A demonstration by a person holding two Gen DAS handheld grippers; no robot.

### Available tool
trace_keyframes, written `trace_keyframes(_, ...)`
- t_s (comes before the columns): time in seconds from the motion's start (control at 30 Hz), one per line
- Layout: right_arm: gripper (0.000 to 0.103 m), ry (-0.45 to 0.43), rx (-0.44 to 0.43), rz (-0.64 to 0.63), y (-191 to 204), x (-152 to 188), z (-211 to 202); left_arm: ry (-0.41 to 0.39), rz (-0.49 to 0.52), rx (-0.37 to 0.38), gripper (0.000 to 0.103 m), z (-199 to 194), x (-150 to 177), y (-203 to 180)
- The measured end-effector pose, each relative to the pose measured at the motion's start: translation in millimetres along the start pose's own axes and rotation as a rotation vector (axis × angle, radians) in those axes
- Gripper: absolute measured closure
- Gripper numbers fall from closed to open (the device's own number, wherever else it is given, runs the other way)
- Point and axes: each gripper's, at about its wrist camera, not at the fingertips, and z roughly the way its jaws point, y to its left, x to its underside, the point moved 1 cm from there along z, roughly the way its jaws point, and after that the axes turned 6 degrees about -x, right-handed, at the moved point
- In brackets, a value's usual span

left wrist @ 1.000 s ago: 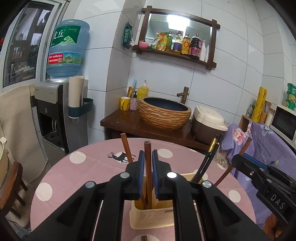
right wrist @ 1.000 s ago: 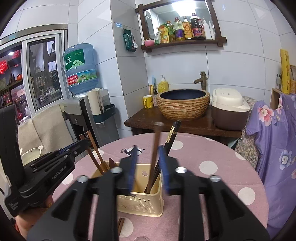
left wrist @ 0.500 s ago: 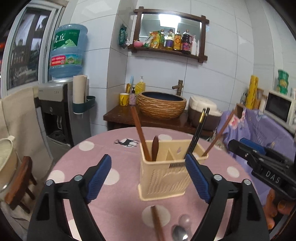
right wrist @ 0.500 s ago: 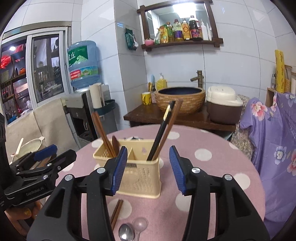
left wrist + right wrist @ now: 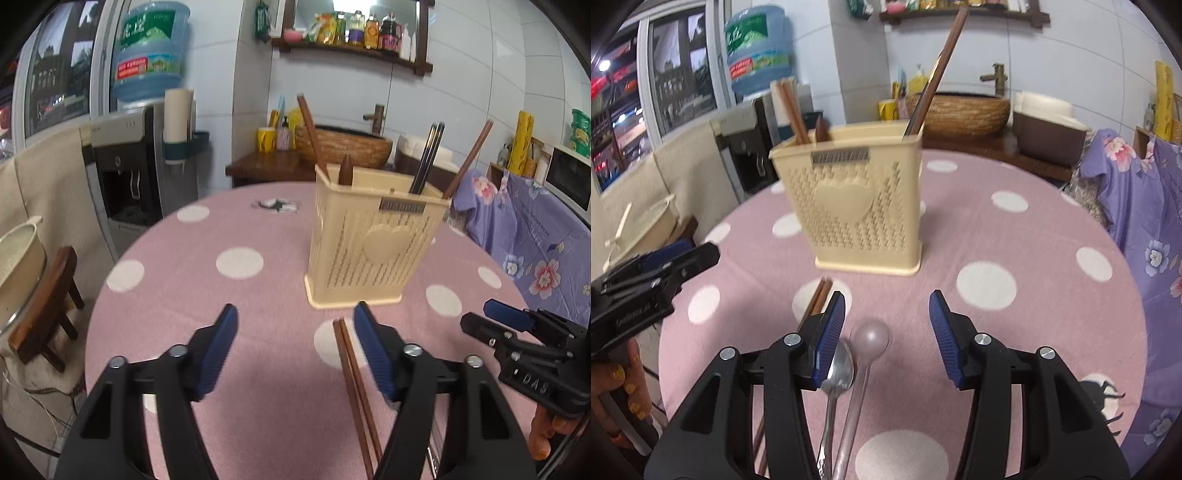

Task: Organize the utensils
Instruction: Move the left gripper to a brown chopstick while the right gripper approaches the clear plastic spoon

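A cream plastic utensil basket [image 5: 373,247] [image 5: 860,206] stands on the pink dotted table and holds brown chopsticks [image 5: 310,129], dark chopsticks [image 5: 428,158] and a brown spoon handle [image 5: 346,170]. A loose pair of brown chopsticks [image 5: 354,391] [image 5: 816,299] lies in front of the basket. A metal spoon [image 5: 838,373] and a clear spoon [image 5: 870,338] lie beside them. My left gripper [image 5: 295,347] is open and empty, above the table just left of the loose chopsticks. My right gripper [image 5: 886,328] is open and empty, above the two spoons.
The round table [image 5: 184,295] has a pink cloth with white dots. A water dispenser [image 5: 125,158], a wooden stool [image 5: 48,306] and a pot stand to the left. A purple floral cloth [image 5: 1145,206] drapes at the right. A basin and counter stand behind.
Both grippers opened, let go of chopsticks now standing in the basket, and drew back and down toward the near table edge. The loose chopsticks and spoons came into view.
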Motion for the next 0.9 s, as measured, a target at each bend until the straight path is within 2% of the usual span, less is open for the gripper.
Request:
trace_keyframes(0.13,0.056,0.058,0.01,-0.007,3.8,21.0,16.4,0.052,0.009,0.011,0.058,11.2,16.9,-2.8)
trace_keyframes(0.27,0.058,0.123,0.014,0.031,-2.9,39.0,29.1,0.101,0.01,0.026,0.062,18.1,33.2,-3.9)
trace_keyframes(0.47,0.061,0.184,-0.003,0.021,3.2,61.7,32.9,0.164,0.006,0.049,0.063,24.0,53.4,-4.6)
trace_keyframes(0.63,0.066,0.207,0.013,0.002,12.1,69.6,33.9,0.187,0.027,0.08,0.063,19.7,64.0,-13.7)
trace_keyframes(0.73,0.07,0.204,0.047,-0.007,14.5,71.5,33.9,0.196,0.049,0.098,0.063,17.9,69.5,-22.6)
trace_keyframes(0.9,0.083,0.189,0.094,0.005,10.1,72.7,32.1,0.215,0.076,0.113,0.063,19.2,76.0,-32.6)
